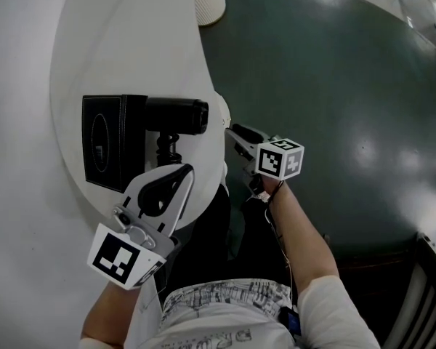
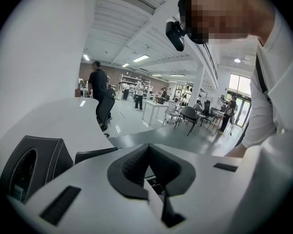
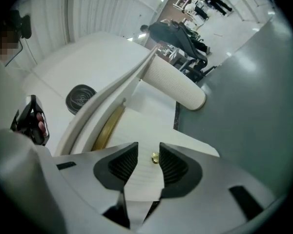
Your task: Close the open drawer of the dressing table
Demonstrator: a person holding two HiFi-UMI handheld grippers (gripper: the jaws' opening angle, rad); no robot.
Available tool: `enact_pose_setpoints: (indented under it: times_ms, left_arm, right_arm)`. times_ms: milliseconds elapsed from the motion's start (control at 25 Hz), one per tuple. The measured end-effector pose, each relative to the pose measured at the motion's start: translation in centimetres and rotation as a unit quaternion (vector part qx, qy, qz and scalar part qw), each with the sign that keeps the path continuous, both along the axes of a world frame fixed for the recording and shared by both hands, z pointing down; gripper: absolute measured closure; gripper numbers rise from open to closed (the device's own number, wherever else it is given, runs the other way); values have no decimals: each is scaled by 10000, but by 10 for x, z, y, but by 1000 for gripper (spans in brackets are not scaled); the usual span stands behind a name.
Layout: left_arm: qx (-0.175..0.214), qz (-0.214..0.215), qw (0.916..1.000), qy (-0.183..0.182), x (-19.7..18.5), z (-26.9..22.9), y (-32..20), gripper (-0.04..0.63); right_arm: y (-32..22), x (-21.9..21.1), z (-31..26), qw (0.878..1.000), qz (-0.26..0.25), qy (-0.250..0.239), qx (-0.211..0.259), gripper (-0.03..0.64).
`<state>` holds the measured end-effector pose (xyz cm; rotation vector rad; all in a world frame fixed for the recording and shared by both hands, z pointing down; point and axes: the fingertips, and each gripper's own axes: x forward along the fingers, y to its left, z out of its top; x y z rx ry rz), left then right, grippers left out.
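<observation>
— Where the right gripper (image 3: 149, 152) points at the right edge of the dressing table (image 1: 131, 49), how do its fingers stand?

— Apart. The small gold knob (image 3: 155, 157) on the drawer (image 3: 146, 130) sits between the two ribbed pads (image 3: 173, 165), closer to the right-hand one. Neither pad presses on it.

— And the drawer itself?

— Its white front lies just under the rim of the table's top, below a gold strip (image 3: 107, 128). How far it stands out I cannot tell.

— The left gripper (image 2: 147, 150)?

— Over the near edge of the top, just beside the black box (image 1: 105, 140), clear of the knob. Its fingers are closed together with nothing between them.
</observation>
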<state>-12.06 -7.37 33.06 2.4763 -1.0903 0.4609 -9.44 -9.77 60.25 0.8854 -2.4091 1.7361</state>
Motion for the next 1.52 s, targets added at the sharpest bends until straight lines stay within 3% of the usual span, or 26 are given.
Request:
enact_pose_setpoints:
  times_ms: [680,1520]
  left_arm:
    - [577,345,9976,151,17,-60,11,580]
    - [1417,768,9843,713,20,-159,39,580]
  right_arm:
    - [9,71,-162,9865,507,769,1351,486]
    - [52,83,-331,9548,1062,1248,2480,494]
